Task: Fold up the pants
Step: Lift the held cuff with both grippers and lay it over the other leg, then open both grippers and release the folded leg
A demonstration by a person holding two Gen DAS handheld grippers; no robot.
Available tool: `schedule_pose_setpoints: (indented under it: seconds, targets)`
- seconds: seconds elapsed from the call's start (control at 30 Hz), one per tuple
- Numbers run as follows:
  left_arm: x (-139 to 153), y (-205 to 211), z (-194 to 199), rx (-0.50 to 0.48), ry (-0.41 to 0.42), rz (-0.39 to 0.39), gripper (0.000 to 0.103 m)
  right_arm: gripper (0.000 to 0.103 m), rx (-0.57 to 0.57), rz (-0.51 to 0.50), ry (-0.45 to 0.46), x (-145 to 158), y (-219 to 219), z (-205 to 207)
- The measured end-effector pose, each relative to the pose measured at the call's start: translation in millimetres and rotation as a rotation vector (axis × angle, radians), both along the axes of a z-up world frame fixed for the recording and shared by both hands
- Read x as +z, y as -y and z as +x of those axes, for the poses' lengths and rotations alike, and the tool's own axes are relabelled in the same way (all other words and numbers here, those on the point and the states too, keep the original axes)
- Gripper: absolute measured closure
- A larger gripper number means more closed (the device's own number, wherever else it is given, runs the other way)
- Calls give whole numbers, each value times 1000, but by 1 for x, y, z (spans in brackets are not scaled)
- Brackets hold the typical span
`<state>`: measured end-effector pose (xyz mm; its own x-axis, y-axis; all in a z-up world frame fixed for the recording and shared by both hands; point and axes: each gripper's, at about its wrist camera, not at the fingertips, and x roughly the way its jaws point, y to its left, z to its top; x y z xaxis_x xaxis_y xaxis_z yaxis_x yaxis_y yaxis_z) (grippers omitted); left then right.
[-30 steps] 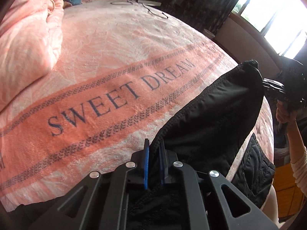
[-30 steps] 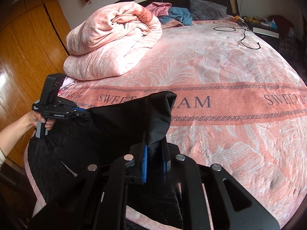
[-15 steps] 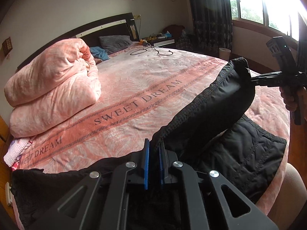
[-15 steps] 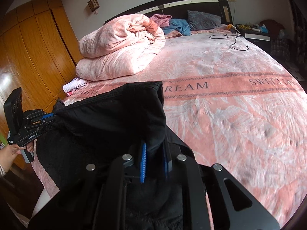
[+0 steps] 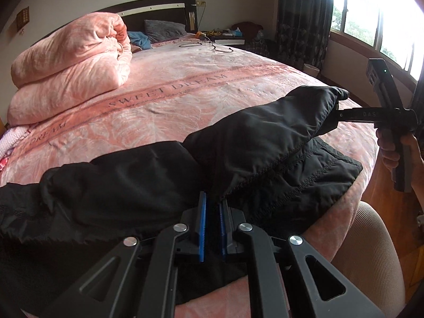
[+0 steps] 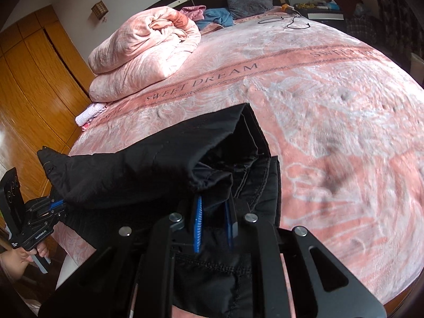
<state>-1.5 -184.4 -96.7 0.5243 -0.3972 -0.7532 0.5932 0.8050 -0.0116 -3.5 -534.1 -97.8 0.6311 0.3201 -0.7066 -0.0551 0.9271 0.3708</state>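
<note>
Black quilted pants (image 5: 254,143) lie along the near edge of the pink bed, with one layer lifted over the layer below. My left gripper (image 5: 212,204) is shut on the black fabric at one end of that lifted layer. My right gripper (image 6: 213,206) is shut on the other end of the pants (image 6: 148,169). In the left wrist view the right gripper (image 5: 338,114) shows at the right, clamping the raised corner. In the right wrist view the left gripper (image 6: 62,202) shows at the lower left, held by a hand, gripping its corner. The fabric stretches between them just above the bed.
A pink blanket with "SWEET DREAM" lettering (image 5: 169,87) covers the bed. A rolled pink duvet (image 5: 69,61) lies at the far left, a black cable (image 5: 206,45) near the headboard. Wooden wardrobe doors (image 6: 29,79) stand left of the bed, a window (image 5: 376,21) right.
Both grippers have drawn back toward the bed's near edge and spread apart. The lifted pants layer has come down from a raised peak to lie stretched low over the lower layer.
</note>
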Motion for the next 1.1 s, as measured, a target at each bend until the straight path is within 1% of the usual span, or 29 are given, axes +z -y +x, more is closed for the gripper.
schedule_pose_setpoints:
  seconds: [0.17, 0.23, 0.27, 0.3, 0.33, 0.37, 0.4, 0.47, 0.5, 0.53, 0.57, 0.6, 0.67, 0.77, 0.83, 0.9, 0.97, 1.03, 1.1]
  targets:
    - [-24, 3, -16, -5, -63, -6, 95, 90, -30, -28, -62, -21, 0, -20]
    - [-35, 5, -22, -7, -87, 7, 95, 88, -33, -38, -89, -28, 0, -26]
    - [-40, 6, -23, -6, -92, 14, 95, 81, -36, -54, -102, -31, 0, -29]
    - [-44, 7, -25, -4, -96, 21, 95, 76, -39, -77, -113, -33, 0, -32]
    - [-47, 8, -26, -3, -102, 23, 95, 56, -48, -111, -123, -34, -1, -36]
    - [-50, 8, -28, -1, -109, 22, 95, 33, -62, -152, -135, -34, -1, -39]
    - [-50, 8, -29, 0, -116, 18, 95, 31, -74, -189, -135, -33, -1, -43]
    - [-48, 7, -31, -2, -140, 5, 84, 32, -65, -225, -126, -27, 1, -54]
    - [-46, 7, -32, -18, -164, -5, 57, 32, -66, -220, -127, -23, 4, -60]
    - [-42, 6, -35, -29, -173, -24, 20, 32, -76, -214, -125, -20, 8, -66]
    - [-36, 4, -40, -29, -154, -50, 13, 32, -87, -200, -126, -16, 13, -73]
    - [-29, 1, -46, -37, -133, -73, 14, 32, -96, -180, -128, -12, 17, -79]
    - [-19, 1, -52, -54, -123, -62, 14, 32, -117, -102, -125, -4, 24, -90]
    - [-12, -3, -58, -17, -103, -48, 14, 31, -113, 106, -120, 4, 24, -98]
    - [-8, -11, -50, 34, -124, -65, 14, 31, -106, 187, -107, 8, 16, -99]
    - [-6, -23, -43, 103, -149, -85, 14, 31, -108, 218, -118, 10, 5, -97]
    - [-5, -39, -37, 185, -177, -101, 14, 38, -116, 226, -152, 8, -7, -93]
    - [-4, -57, -31, 267, -200, -115, 14, 41, -120, 261, -182, 3, -13, -92]
    - [-5, -76, -24, 343, -222, -127, 14, 41, -129, 310, -229, -5, -16, -92]
